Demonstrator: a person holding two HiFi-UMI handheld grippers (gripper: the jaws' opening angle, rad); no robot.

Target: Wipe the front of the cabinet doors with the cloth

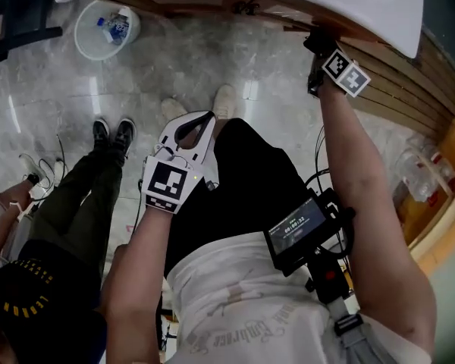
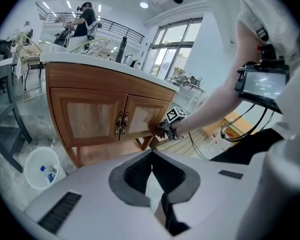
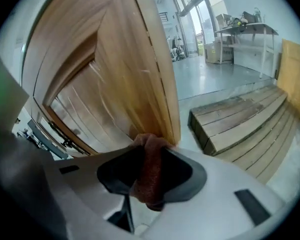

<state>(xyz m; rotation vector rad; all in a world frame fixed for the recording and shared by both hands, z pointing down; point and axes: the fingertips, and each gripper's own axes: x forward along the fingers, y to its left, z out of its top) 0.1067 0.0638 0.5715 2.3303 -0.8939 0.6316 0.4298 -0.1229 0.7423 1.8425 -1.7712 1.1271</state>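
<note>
The cloth (image 3: 146, 181) is sitting bunched in your right gripper (image 3: 151, 151), which is pinching it through the middle so that a rust-brown wad is poking out past the tips. That wad is touching the wood at the lower right of the right-hand door (image 2: 142, 118), close to the cabinet's (image 2: 65, 81) far right edge.

It is looking soft, light and limp, so I judge it is folding and dragging more than sliding. You are holding it where it makes sense, on a thick fold, with enough of it sticking forward that fabric and not plastic is meeting the door. The door fronts seem to be smooth, stiff varnished panels on hinges. Pressing straight in is likely the safe way, since a sideways tug near the edge could swing a door out.

Your left gripper (image 2: 151, 154) is hanging low in front of you, well apart from the cabinet, with its jaws pressed together at the tips and nothing between them.

Counting what is showing:
- one cloth
- two doors, the right-hand one and the left-hand door (image 2: 85, 116)
- two dark handles (image 2: 122, 124) side by side where the doors are meeting
- two grippers
- one white basket (image 2: 40, 166) standing on the floor near the cabinet's left leg
</note>
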